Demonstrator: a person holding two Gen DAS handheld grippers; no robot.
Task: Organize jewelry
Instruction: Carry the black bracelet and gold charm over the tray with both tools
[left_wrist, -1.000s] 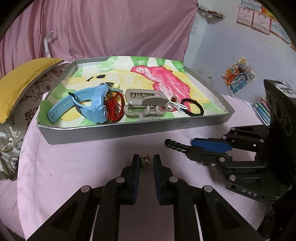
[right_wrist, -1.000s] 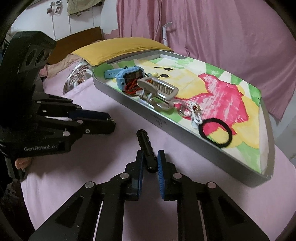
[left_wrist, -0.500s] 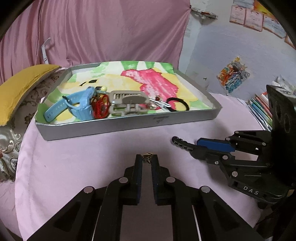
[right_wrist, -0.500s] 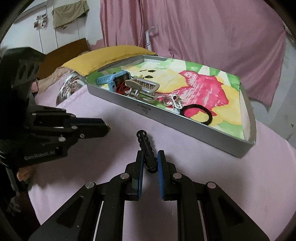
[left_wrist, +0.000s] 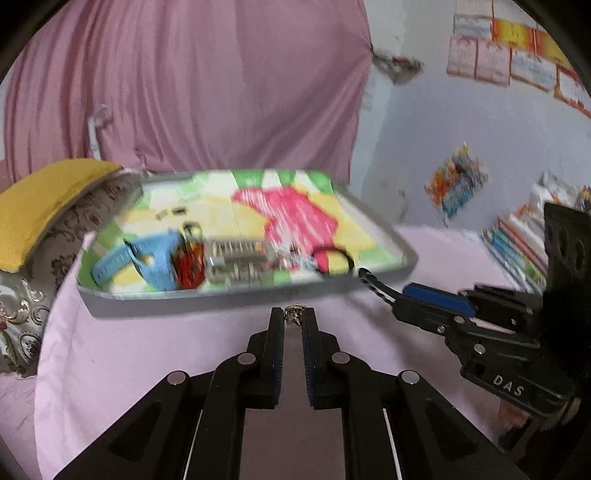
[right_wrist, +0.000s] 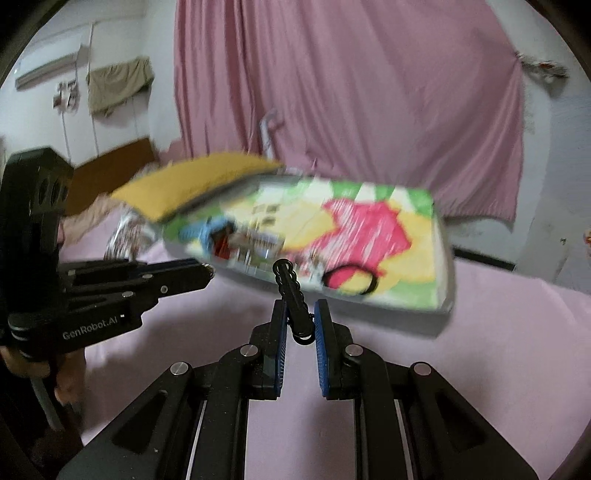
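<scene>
A pink curtain (left_wrist: 207, 92) fills twelve o'clock in both views. A yellow cushion (left_wrist: 44, 199) lies at nine o'clock over a patterned pillow (left_wrist: 26, 295). A pink sheet (left_wrist: 155, 343) covers the bed. Posters (left_wrist: 517, 62) hang at one o'clock, books (left_wrist: 517, 243) at three.

Dim indoor light, motion-blurred background, sharp foreground, dark fisheye corners

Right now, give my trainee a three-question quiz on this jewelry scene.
1. True or false: the left claw is empty.
2. What does the right claw grip? A) blue plastic watch B) black beaded hair clip C) black elastic hair tie
3. Fill in: the watch lies inside the grey ___.

Key: 1 false, it pinches a small metal charm; 2 B; 3 tray.
</scene>
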